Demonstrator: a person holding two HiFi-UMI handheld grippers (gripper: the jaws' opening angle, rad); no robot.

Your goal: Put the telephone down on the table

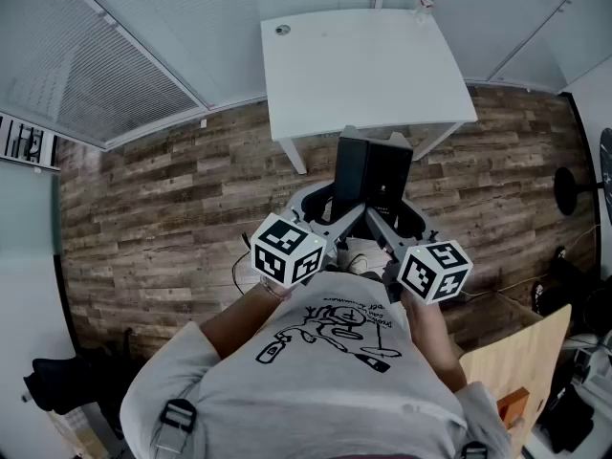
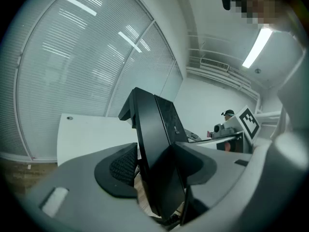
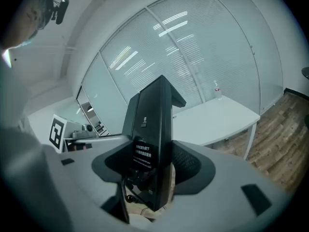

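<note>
The black telephone (image 1: pixel 371 170) hangs upright over the wood floor (image 1: pixel 172 208), just short of the white table's (image 1: pixel 363 65) near edge. The left gripper (image 2: pixel 153 170) and right gripper (image 3: pixel 147 166) each clamp it, jaws wide. A bottle (image 1: pixel 426 1) stands at the tabletop's far edge.

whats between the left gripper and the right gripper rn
The black telephone, as the head view shows. The left gripper and right gripper each have their jaws closed on it in their own views.
</note>
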